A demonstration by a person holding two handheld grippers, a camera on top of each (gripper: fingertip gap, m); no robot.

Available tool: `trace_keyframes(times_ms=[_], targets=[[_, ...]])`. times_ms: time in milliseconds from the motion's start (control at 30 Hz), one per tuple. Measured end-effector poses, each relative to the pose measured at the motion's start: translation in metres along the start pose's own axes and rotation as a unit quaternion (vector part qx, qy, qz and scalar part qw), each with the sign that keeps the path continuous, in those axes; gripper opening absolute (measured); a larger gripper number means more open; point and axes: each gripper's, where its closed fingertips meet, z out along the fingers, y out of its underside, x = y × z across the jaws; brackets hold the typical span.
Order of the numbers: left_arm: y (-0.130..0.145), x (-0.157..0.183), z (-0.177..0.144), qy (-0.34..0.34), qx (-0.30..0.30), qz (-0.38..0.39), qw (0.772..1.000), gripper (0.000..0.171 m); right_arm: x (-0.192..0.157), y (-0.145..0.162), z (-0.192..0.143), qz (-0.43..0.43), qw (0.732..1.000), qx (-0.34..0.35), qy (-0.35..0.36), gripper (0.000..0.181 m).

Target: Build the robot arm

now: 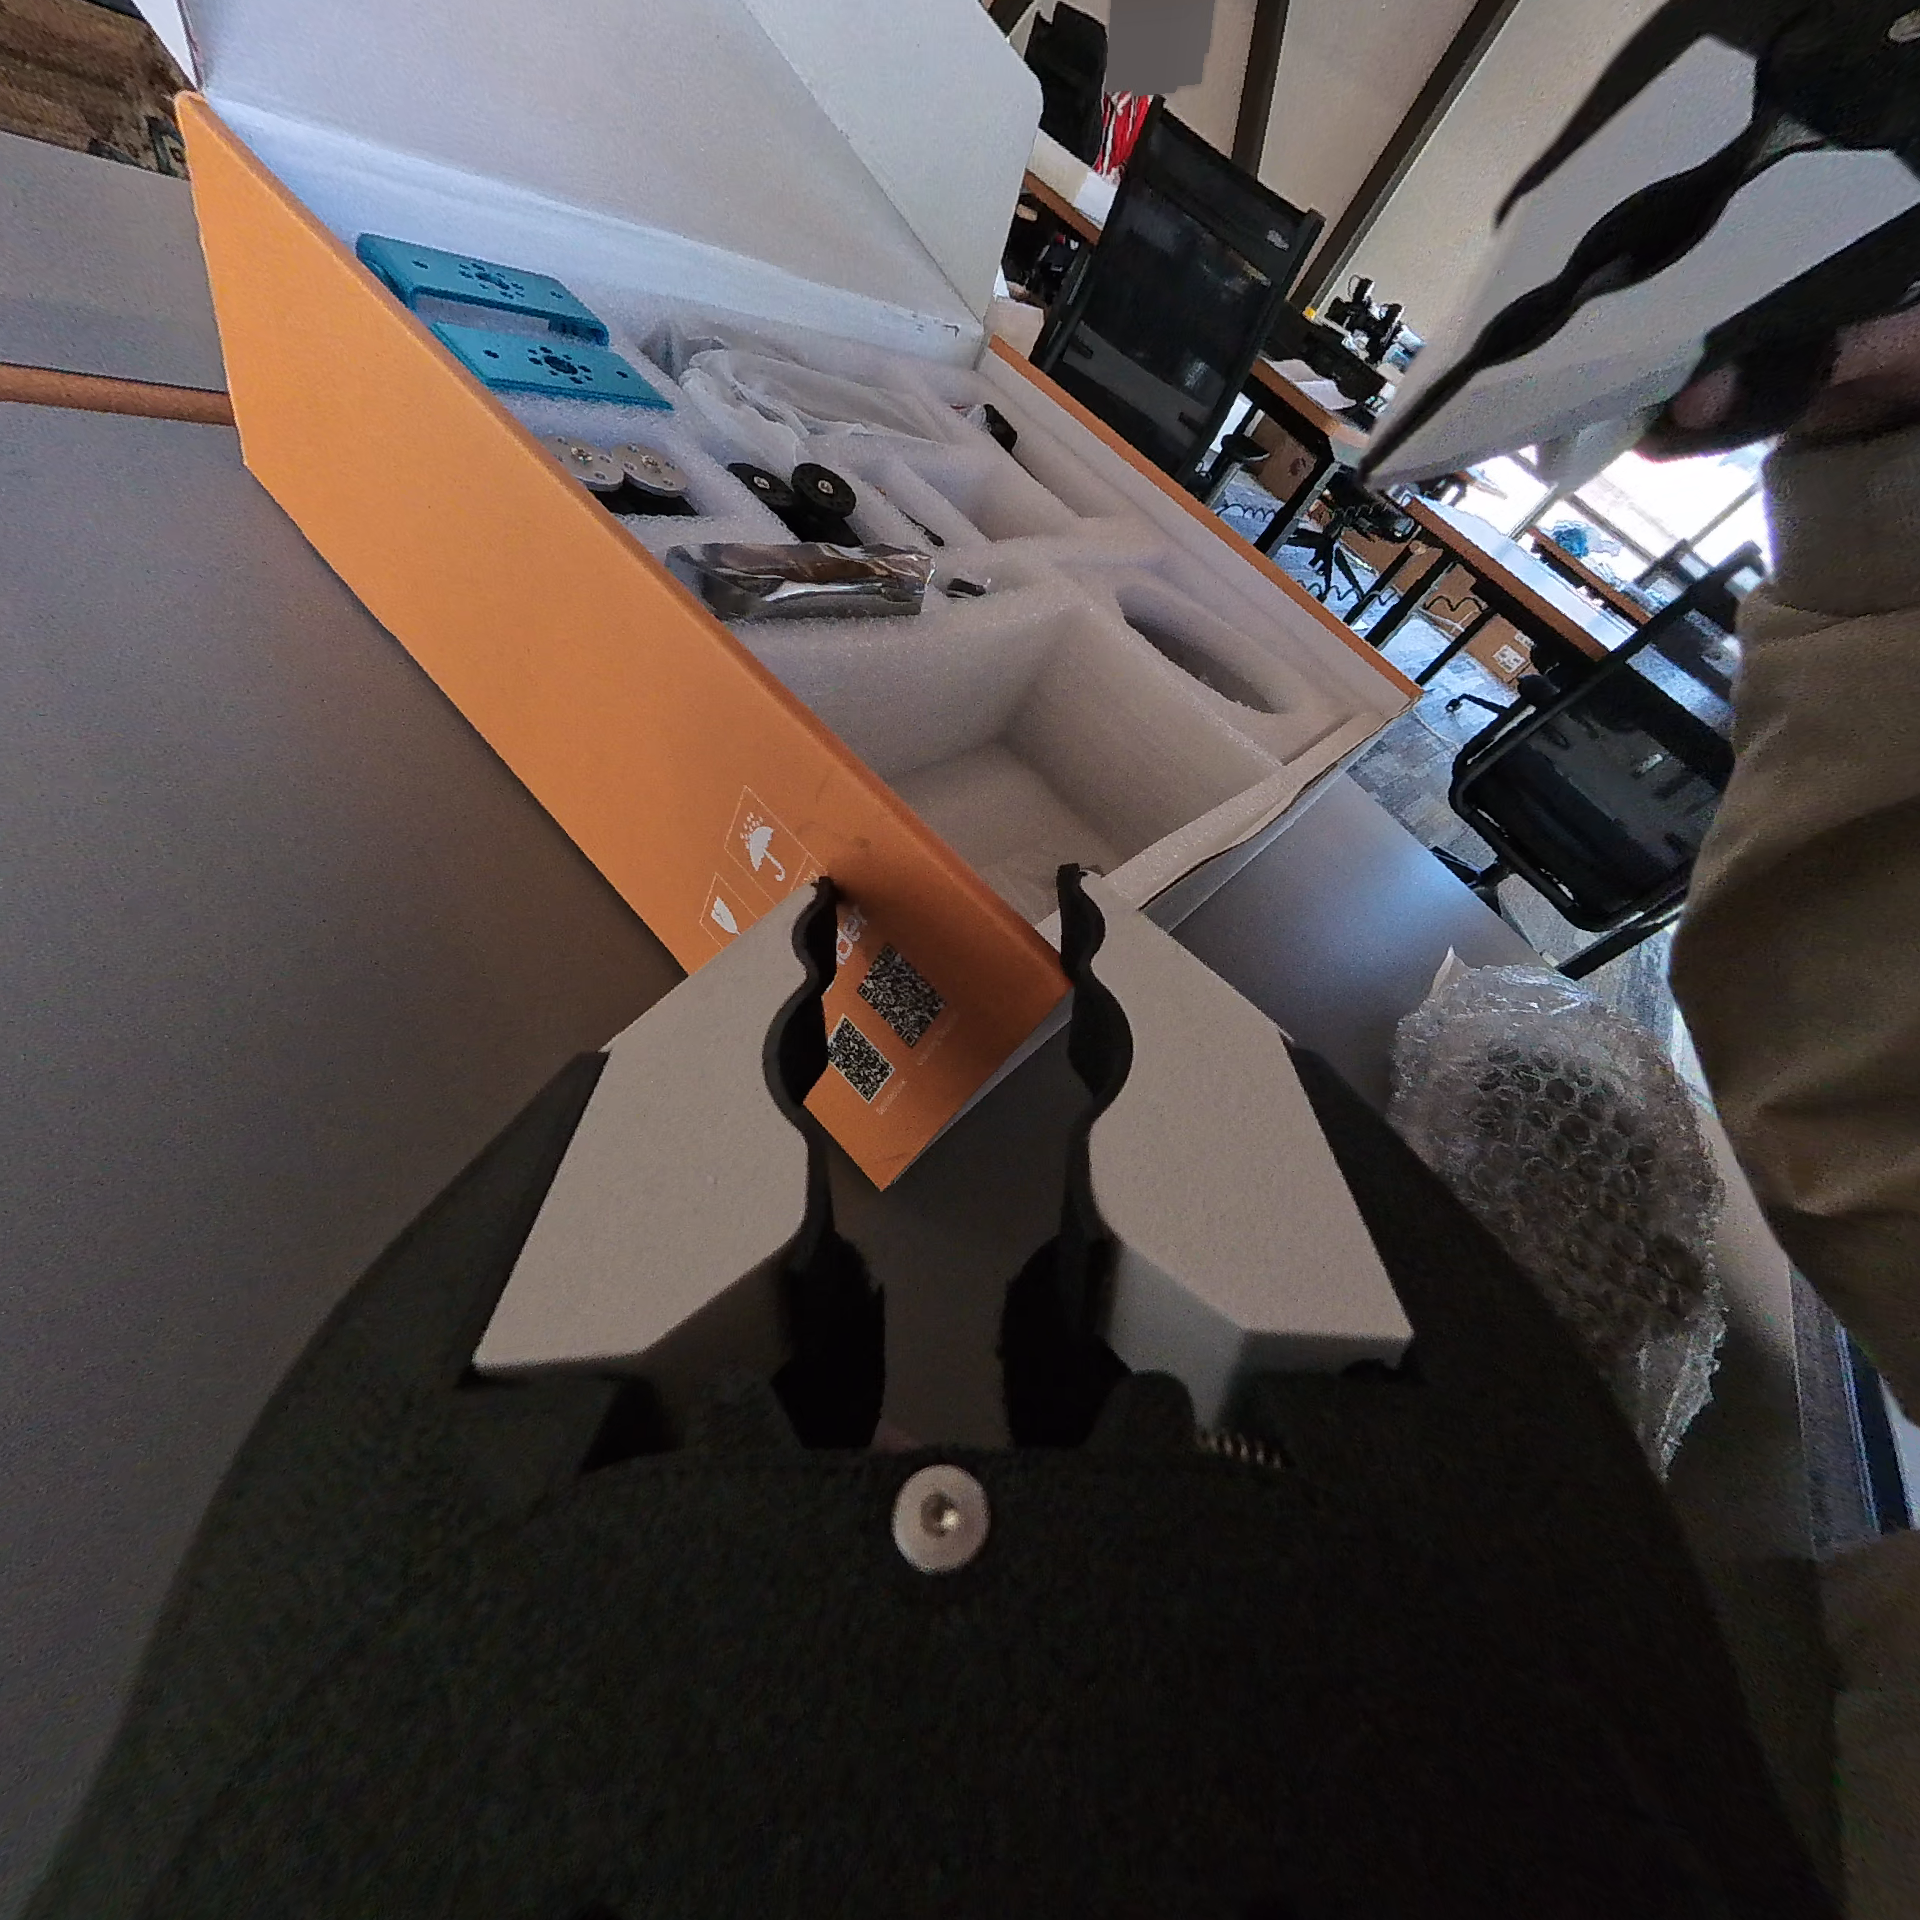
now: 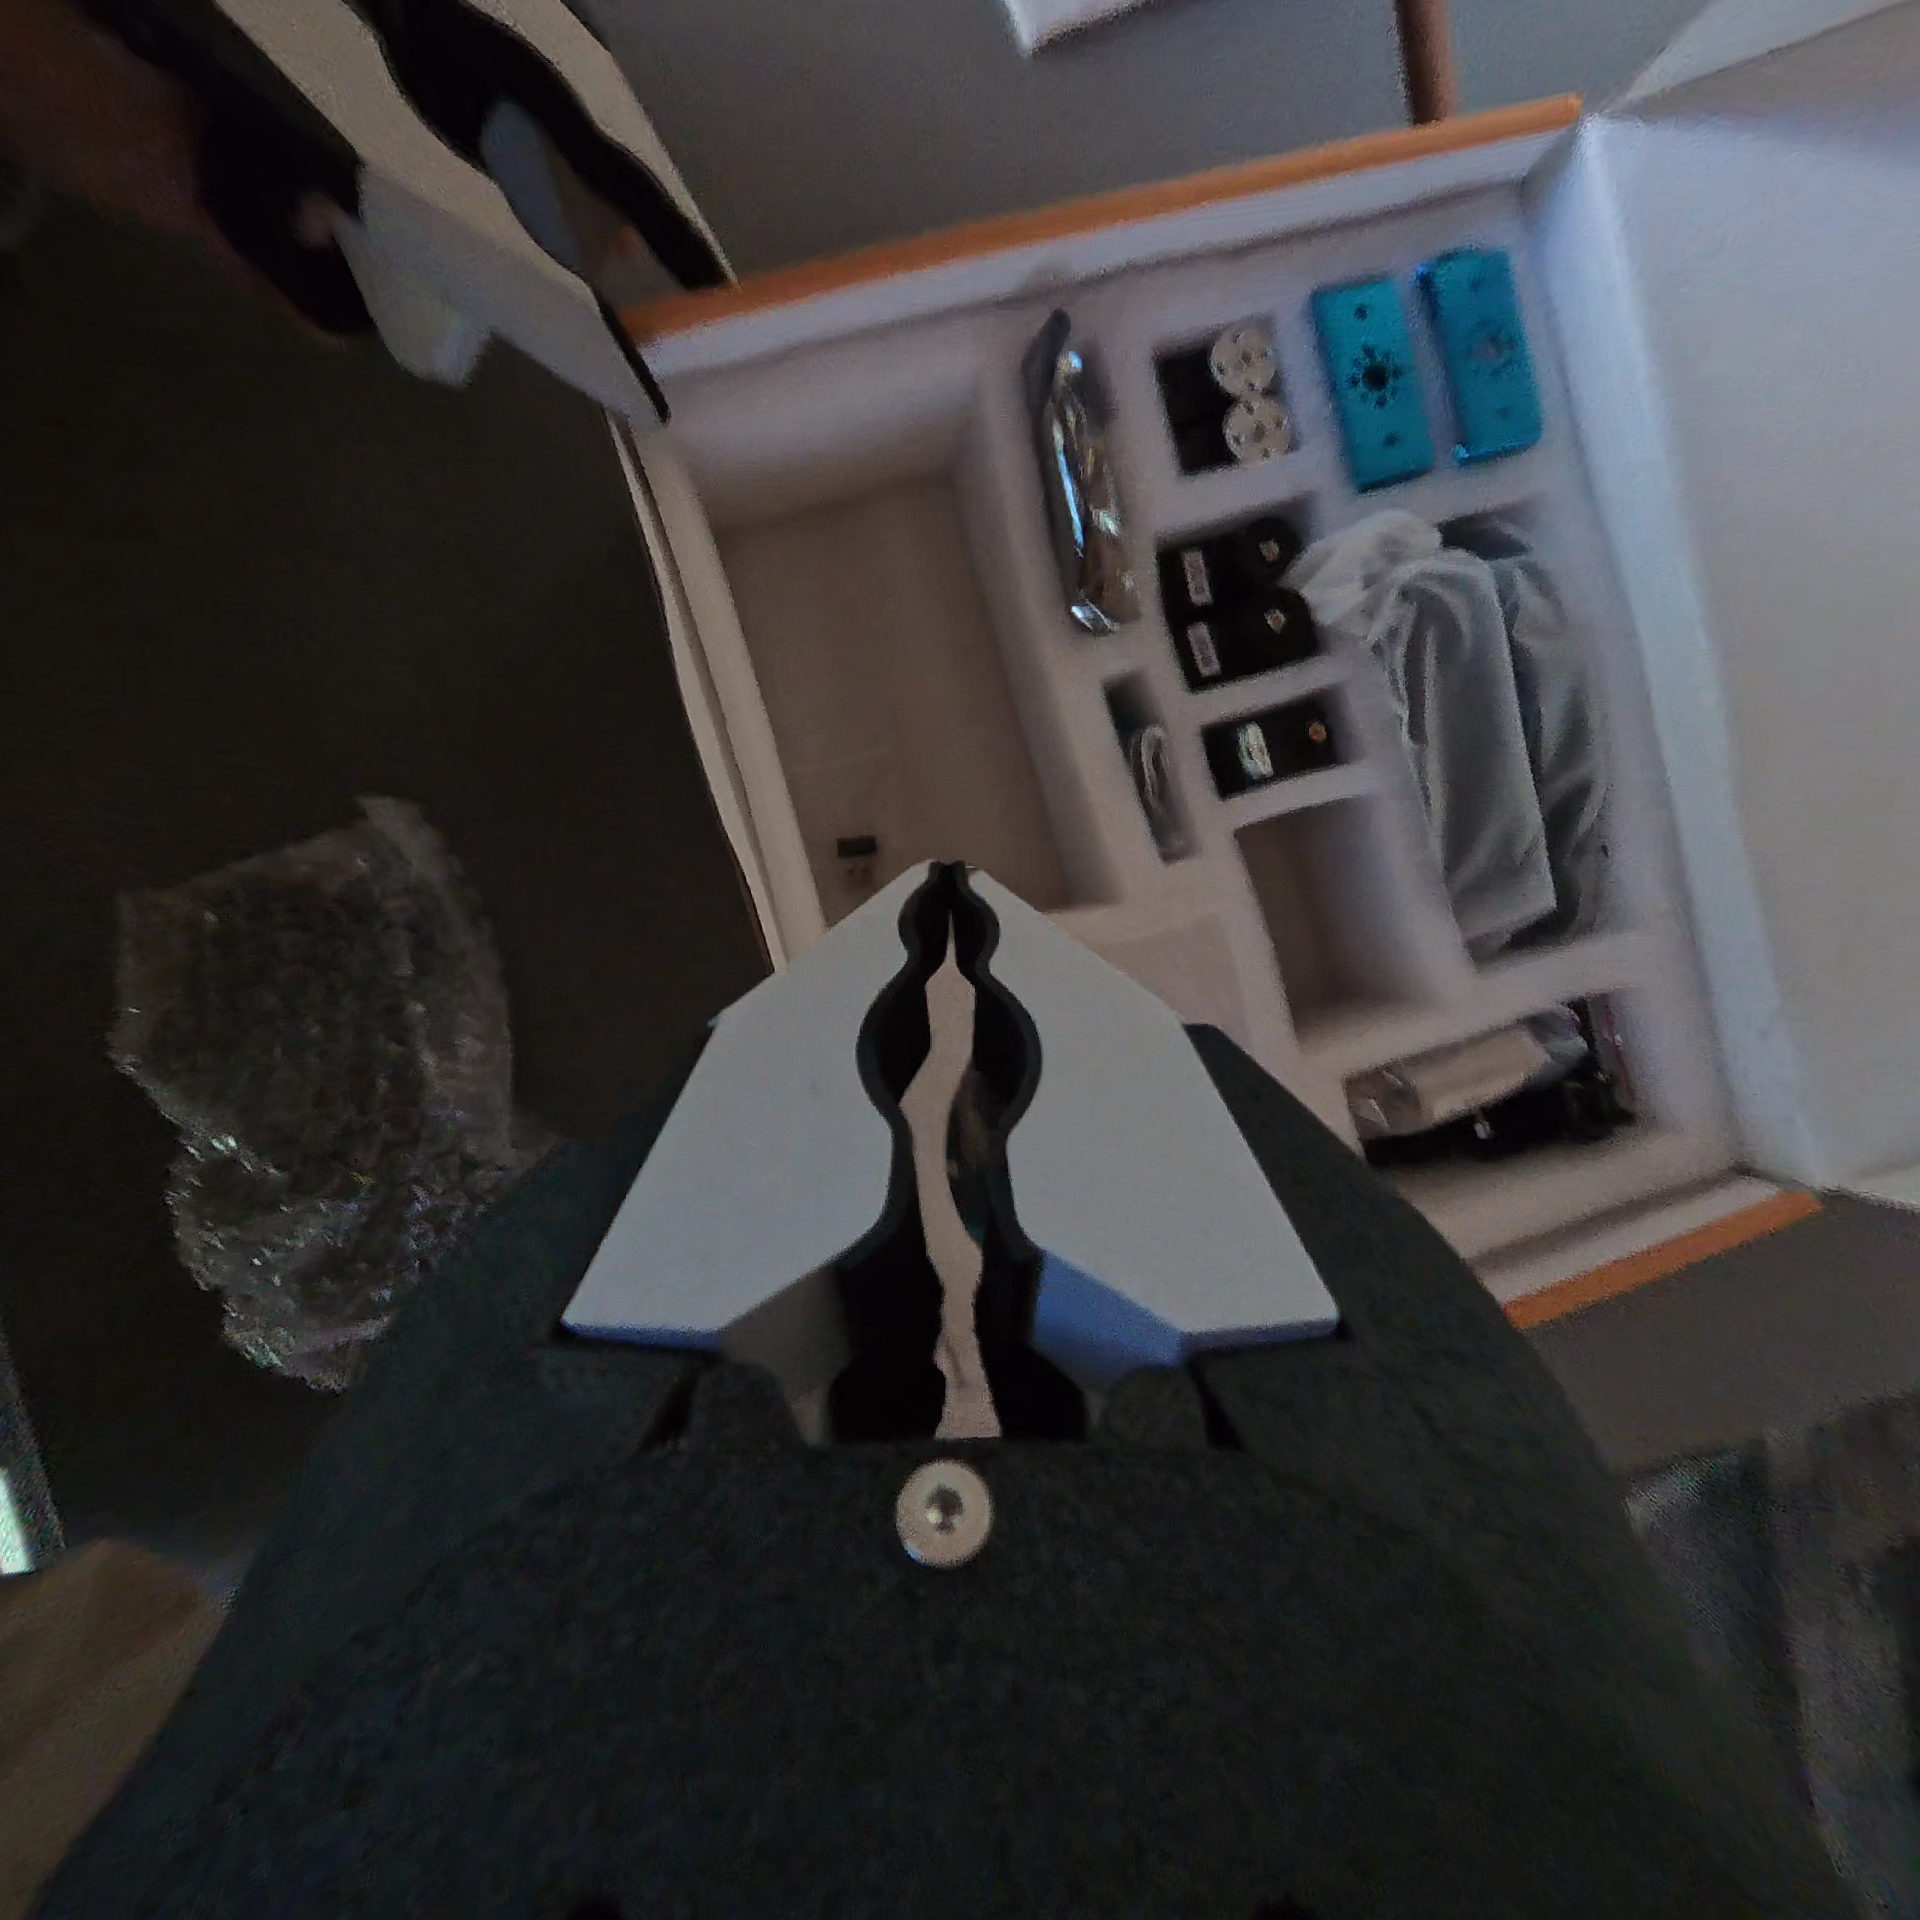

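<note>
An open orange box (image 1: 540, 582) with a white foam insert lies on a grey table. My left gripper (image 1: 951, 883) is open, and the box's near corner stands between its fingers. Blue plates (image 1: 488, 286), black and silver parts and a foil bag (image 1: 800, 582) sit in foam pockets. The large pocket (image 1: 1039, 790) near the corner is bare. My right gripper (image 2: 948, 868) is shut, its tips meeting above the box (image 2: 1039, 229). It also shows at the upper right of the left wrist view (image 1: 1371, 473). The left gripper (image 2: 686, 343) shows at the box's corner.
A bubble-wrap bundle (image 1: 1558, 1143) lies on the table right of the box and also shows in the right wrist view (image 2: 312, 1039). The box lid (image 1: 623, 125) stands up behind. Black chairs (image 1: 1590, 810) and desks stand beyond the table. A person's sleeve (image 1: 1818, 935) is at right.
</note>
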Motion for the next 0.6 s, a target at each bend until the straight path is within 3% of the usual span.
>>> trace_keyframes(times_ms=[67, 133, 267, 533, 567, 600], targets=[[0.000, 0.000, 0.000, -0.001, -0.001, 0.003, 1.000, 0.043, -0.001, -0.008, 0.025, -0.025, 0.999, -0.014, -0.024, 0.006], [0.000, 0.000, 0.000, -0.005, -0.001, 0.011, 1.000, 0.042, -0.011, -0.006, 0.062, -0.062, 0.994, -0.057, -0.075, 0.026], [-0.001, 0.000, 0.000, -0.010, -0.001, 0.025, 1.000, 0.042, -0.038, 0.001, 0.108, -0.102, 0.972, -0.098, -0.187, 0.027], [0.000, 0.000, 0.000, -0.006, -0.002, 0.019, 1.000, 0.042, -0.032, 0.042, 0.138, -0.136, 0.959, -0.199, -0.152, 0.022], [0.000, 0.000, 0.000, -0.006, -0.002, 0.019, 1.000, 0.042, -0.031, 0.042, 0.138, -0.144, 0.959, -0.196, -0.147, 0.018], [0.000, 0.000, 0.000, -0.006, -0.003, 0.019, 1.000, 0.042, -0.031, 0.044, 0.136, -0.159, 0.956, -0.198, -0.145, 0.000]])
